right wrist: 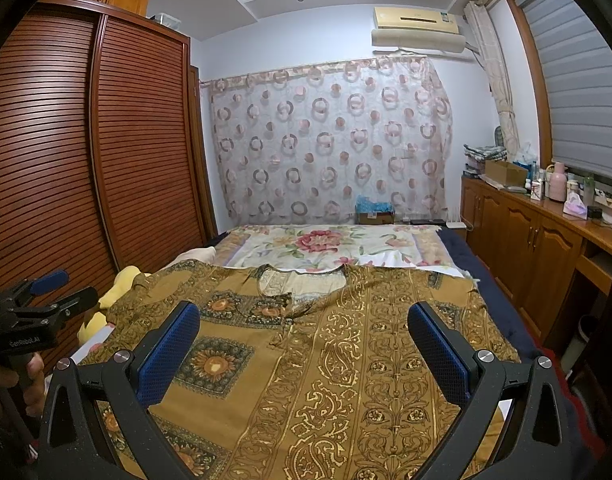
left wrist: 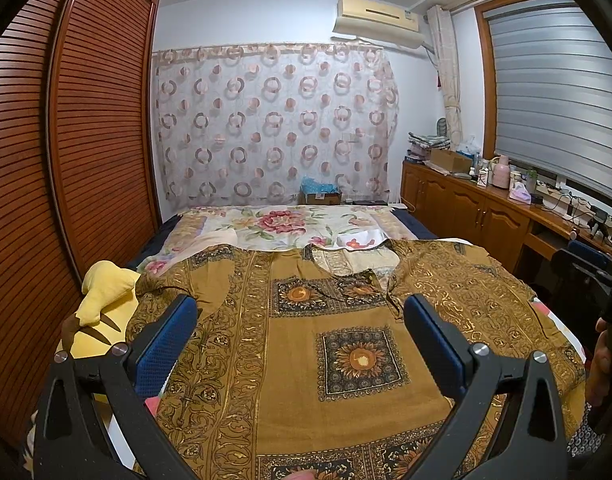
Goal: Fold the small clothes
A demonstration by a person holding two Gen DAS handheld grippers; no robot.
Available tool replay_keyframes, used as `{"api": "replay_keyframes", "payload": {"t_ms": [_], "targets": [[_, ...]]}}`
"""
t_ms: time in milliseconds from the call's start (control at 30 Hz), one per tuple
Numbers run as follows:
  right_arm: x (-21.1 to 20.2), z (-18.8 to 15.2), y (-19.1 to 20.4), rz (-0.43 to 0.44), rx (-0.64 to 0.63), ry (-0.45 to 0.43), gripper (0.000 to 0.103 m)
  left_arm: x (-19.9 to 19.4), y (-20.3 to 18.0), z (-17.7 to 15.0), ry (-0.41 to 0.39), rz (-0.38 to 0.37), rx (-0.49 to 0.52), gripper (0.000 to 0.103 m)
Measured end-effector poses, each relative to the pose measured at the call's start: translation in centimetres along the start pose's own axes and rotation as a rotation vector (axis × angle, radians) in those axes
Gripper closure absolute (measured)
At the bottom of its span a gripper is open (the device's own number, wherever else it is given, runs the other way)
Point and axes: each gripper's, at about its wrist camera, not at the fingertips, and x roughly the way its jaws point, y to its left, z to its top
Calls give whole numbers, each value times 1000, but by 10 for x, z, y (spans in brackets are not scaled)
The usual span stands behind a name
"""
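Note:
A mustard-brown patterned tunic with sunflower squares lies spread flat on the bed, neckline toward the far wall. Its short sleeves reach out left and right. The same tunic fills the lower right wrist view. My left gripper hovers over the garment's left half, open, with nothing between its blue pads. My right gripper hovers over the right half, open and empty too. The left gripper also shows at the left edge of the right wrist view, held by a hand.
A floral sheet covers the bed beyond the tunic. A yellow plush toy lies at the tunic's left edge. A slatted wooden wardrobe stands on the left, a cluttered wooden cabinet on the right.

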Motion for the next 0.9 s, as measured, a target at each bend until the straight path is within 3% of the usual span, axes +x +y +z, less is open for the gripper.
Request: {"api": "replay_keyframes", "payload": {"t_ms": [900], "targets": [[0, -1, -1, 1, 3, -10, 0, -8, -1, 13, -14, -1, 11, 0]]}}
